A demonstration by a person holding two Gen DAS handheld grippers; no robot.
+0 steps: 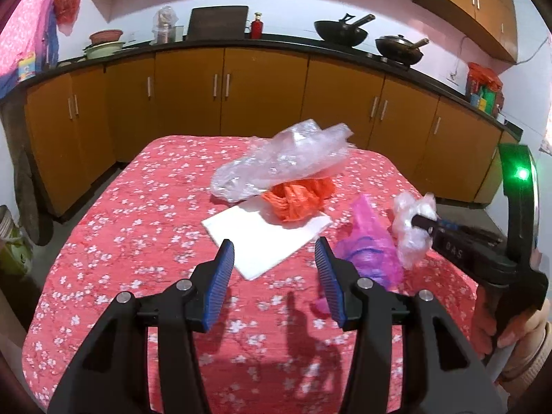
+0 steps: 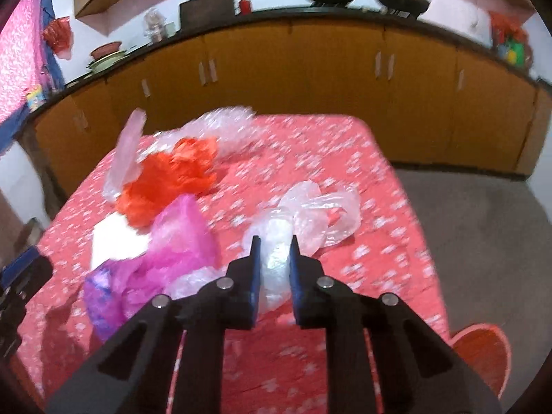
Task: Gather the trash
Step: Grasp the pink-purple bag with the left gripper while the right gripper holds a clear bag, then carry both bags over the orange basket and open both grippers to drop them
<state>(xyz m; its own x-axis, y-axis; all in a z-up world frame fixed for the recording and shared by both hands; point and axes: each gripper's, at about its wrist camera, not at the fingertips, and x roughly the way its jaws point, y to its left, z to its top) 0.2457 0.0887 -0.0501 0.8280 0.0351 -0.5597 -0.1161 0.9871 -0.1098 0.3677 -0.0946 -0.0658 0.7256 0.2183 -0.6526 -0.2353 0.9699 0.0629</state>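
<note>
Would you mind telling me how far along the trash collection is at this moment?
Nothing looks collected yet. In hand: the right gripper is shut on a small clear plastic bag. The left gripper is open and empty. Left on the table: pink bag, orange bag, large clear bag, white paper.

— What's on the table (image 1: 103, 276) ahead of you?

— A flat sheet of paper (image 1: 265, 238) lies near the middle. On its far edge sits a crumpled bag (image 1: 296, 196), and a large clear bag (image 1: 279, 158) rests on top of that one, reaching toward the far side.

— And to your right?

— Another bag (image 1: 369, 252) lies just right of the paper, beside your left gripper (image 1: 276, 269). Right of that is a small clear wad (image 2: 303, 220), with your right gripper (image 2: 274, 265) closed around its near end.

— Behind the table?

— A row of cabinets (image 1: 262, 93) under a counter, with two pans (image 1: 369, 39) standing on it toward the right.
</note>
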